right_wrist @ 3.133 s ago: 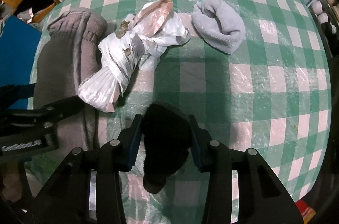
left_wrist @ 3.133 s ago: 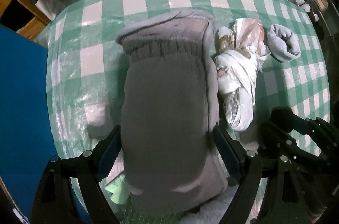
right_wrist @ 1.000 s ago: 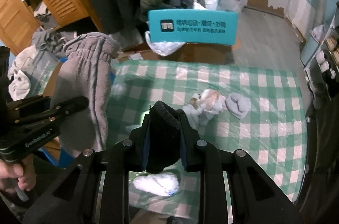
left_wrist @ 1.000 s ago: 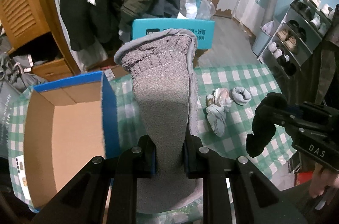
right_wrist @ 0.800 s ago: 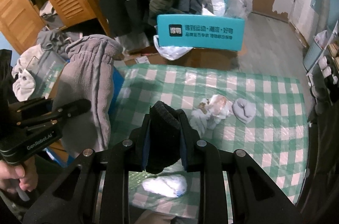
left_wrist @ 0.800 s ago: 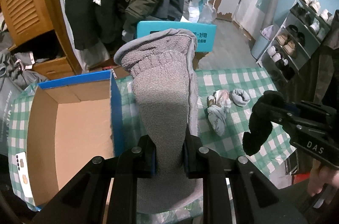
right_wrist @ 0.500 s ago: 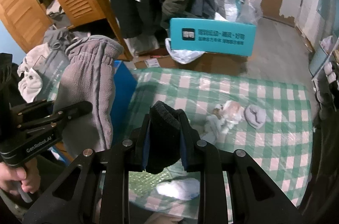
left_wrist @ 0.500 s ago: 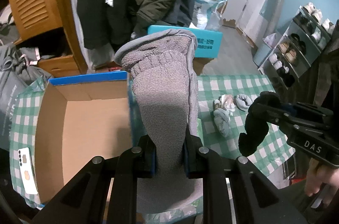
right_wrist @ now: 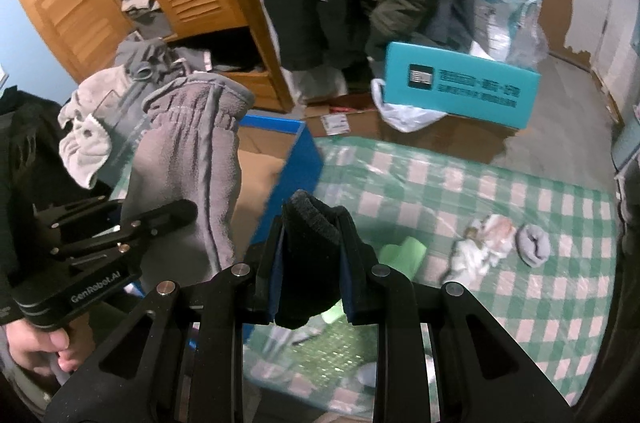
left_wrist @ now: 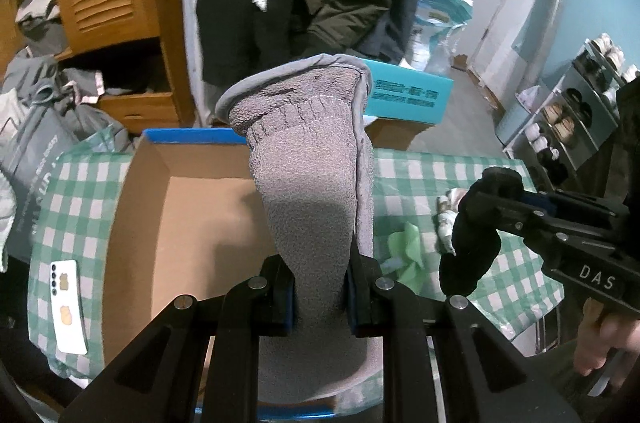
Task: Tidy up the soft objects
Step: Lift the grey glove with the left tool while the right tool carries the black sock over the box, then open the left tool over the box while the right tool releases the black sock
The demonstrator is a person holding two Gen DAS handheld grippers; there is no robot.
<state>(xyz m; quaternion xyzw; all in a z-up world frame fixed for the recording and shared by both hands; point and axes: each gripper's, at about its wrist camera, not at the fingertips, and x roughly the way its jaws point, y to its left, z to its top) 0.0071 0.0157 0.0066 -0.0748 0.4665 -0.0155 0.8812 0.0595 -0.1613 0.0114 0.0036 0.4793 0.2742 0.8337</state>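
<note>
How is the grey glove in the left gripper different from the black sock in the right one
The grey glove is pale, long and fleecy, rising well past its gripper; the black sock is dark, short and bunched. Both are soft, lifted off the table, pinched between shut fingers.

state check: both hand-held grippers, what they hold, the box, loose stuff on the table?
left hand-held gripper: shut on grey glove
grey glove: held upright, above the box
right hand-held gripper: shut on black sock
black sock: clamped, off the table
cardboard box: open, nothing visible inside
rolled grey sock: lying on checked table
crumpled plastic bag: lying beside it
</note>
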